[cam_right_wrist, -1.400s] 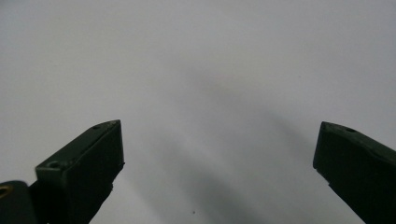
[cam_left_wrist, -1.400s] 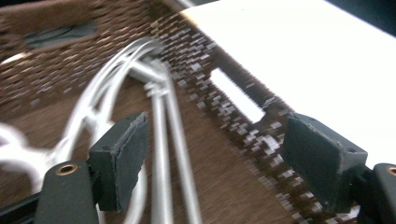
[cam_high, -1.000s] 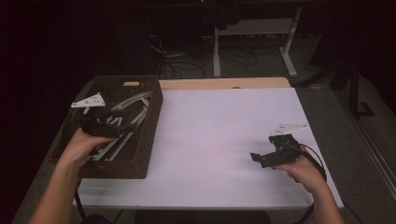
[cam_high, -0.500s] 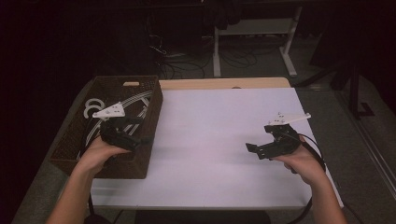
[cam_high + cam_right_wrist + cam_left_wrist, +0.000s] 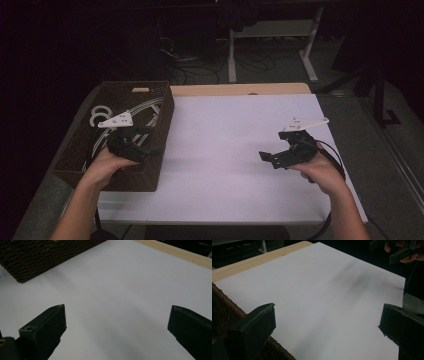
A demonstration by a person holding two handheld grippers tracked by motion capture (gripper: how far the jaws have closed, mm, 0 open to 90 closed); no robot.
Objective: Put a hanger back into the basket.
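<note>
Left gripper (image 5: pixel 142 150): jaws spread wide, held in the left hand (image 5: pixel 107 167).
Right gripper (image 5: pixel 270 157): jaws wide apart, held in the right hand (image 5: pixel 320 172), pointing left.

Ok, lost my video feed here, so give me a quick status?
Left gripper open, empty, over the wicker basket. Right gripper open, empty, over the white sheet. White cables and rings in the basket. Nothing between the grippers.

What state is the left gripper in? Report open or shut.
Open. In the left gripper view, the left gripper has its jaws spread wide, with bare white table cover between them.
</note>
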